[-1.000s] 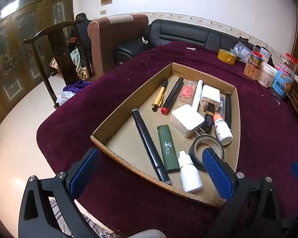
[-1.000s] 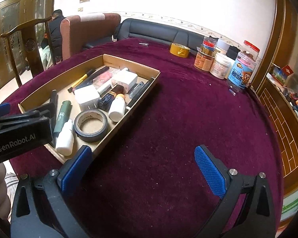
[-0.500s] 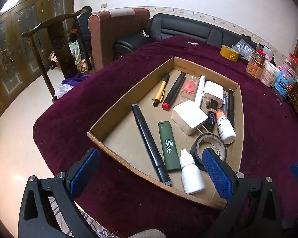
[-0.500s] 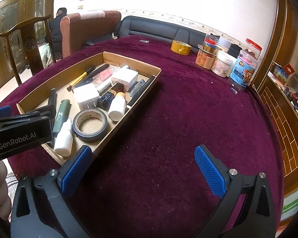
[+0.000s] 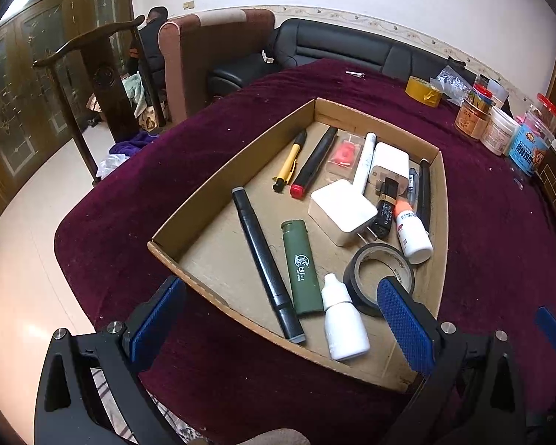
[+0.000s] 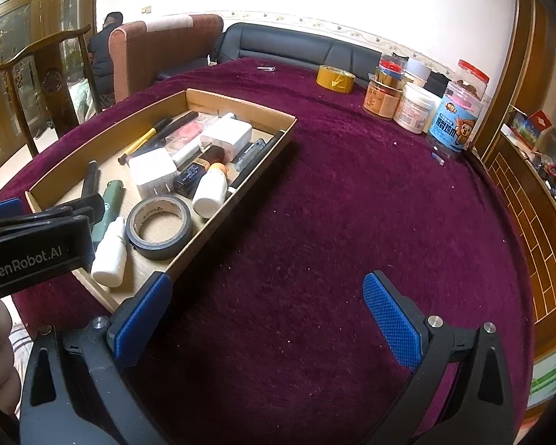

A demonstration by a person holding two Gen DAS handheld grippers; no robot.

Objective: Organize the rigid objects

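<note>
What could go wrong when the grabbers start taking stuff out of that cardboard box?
The white dropper bottle, green lighter and black marker lie close together, so the open left gripper might nudge a neighbour while closing on one. The black tape roll lies flat and may slip from a pinch. The cardboard box looks light and could slide on the purple cloth if bumped.

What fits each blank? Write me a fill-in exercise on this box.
1. The lighter in the box is ___ in colour.
2. The black tape lies ___ the box.
3. The yellow tape lies ___ the box.
4. Both claws, left and right, are ___.

Missing: green; inside; outside; open
</note>
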